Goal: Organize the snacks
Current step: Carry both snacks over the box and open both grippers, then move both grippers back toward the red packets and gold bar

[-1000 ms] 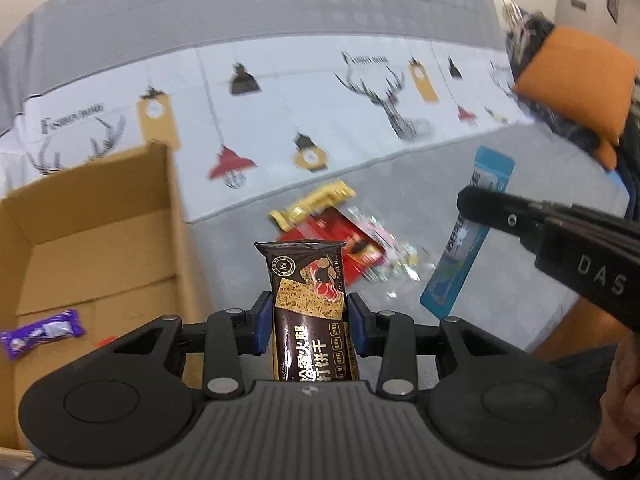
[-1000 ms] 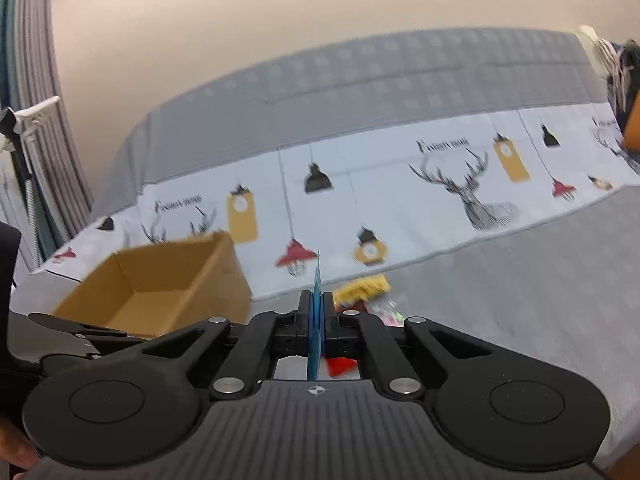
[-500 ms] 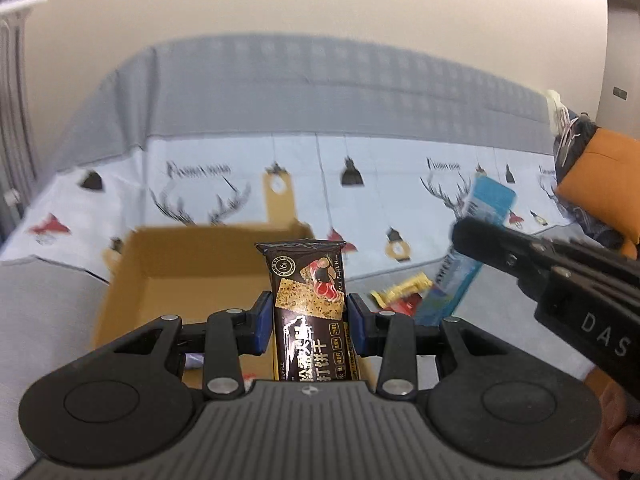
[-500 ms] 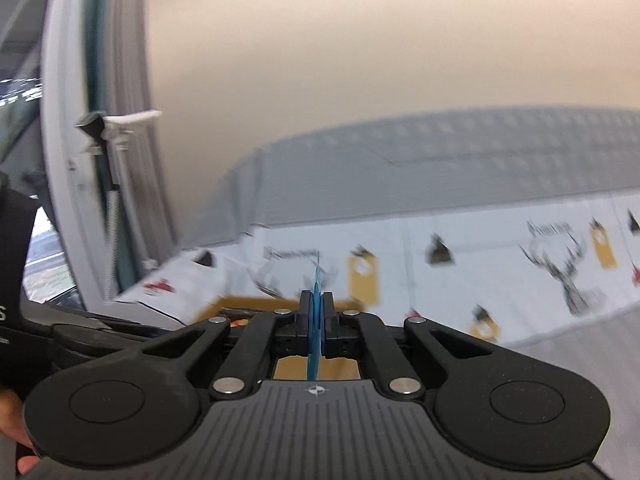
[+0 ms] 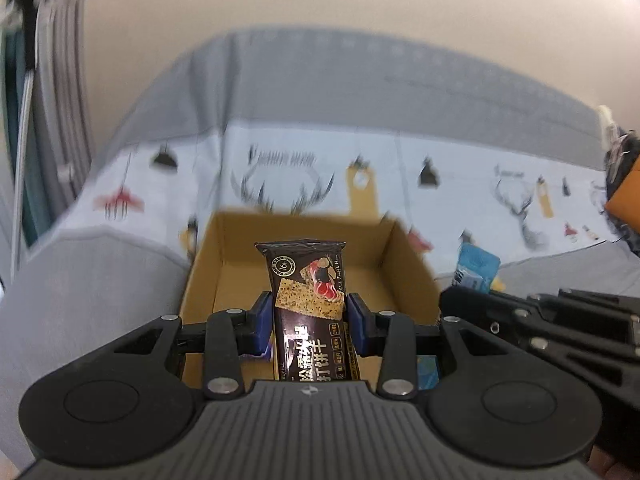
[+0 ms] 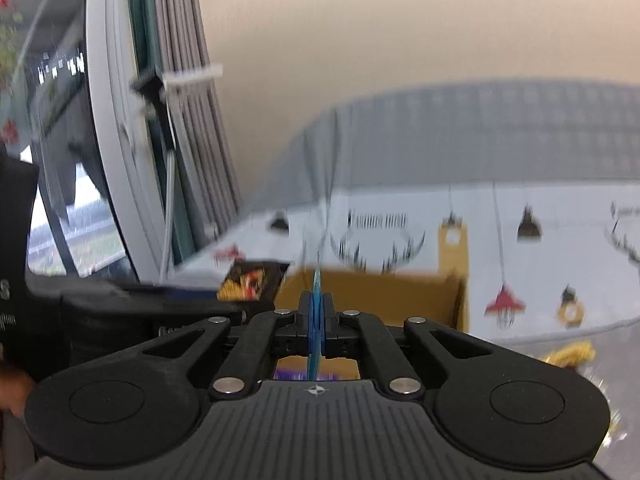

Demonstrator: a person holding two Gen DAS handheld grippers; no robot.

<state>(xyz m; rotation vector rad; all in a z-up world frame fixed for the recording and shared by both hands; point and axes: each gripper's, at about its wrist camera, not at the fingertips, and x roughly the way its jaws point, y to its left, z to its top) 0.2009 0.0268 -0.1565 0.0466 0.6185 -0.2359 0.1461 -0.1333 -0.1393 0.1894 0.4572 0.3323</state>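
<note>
My left gripper (image 5: 309, 312) is shut on a dark brown cracker packet (image 5: 310, 300) and holds it upright over the open cardboard box (image 5: 412, 264). My right gripper (image 6: 316, 312) is shut on a thin blue snack packet (image 6: 316, 320), seen edge-on, just in front of the same box (image 6: 400, 296). In the left wrist view the blue packet (image 5: 476, 266) sticks up at the right beside the box, above the right gripper's black body. In the right wrist view the brown packet (image 6: 250, 282) shows at the left. A purple wrapper (image 6: 294, 374) lies in the box.
The box stands on a grey bed with a white deer-print cover (image 5: 460, 184). A yellow snack packet (image 6: 570, 354) lies on the bed at the right. A window and grey curtain (image 6: 180, 120) are at the left. An orange cushion (image 5: 626, 200) is at the far right.
Both grippers swung left with their packets, away from the loose snacks on the bed. The box is now centred under the left gripper and close ahead of the right one.
</note>
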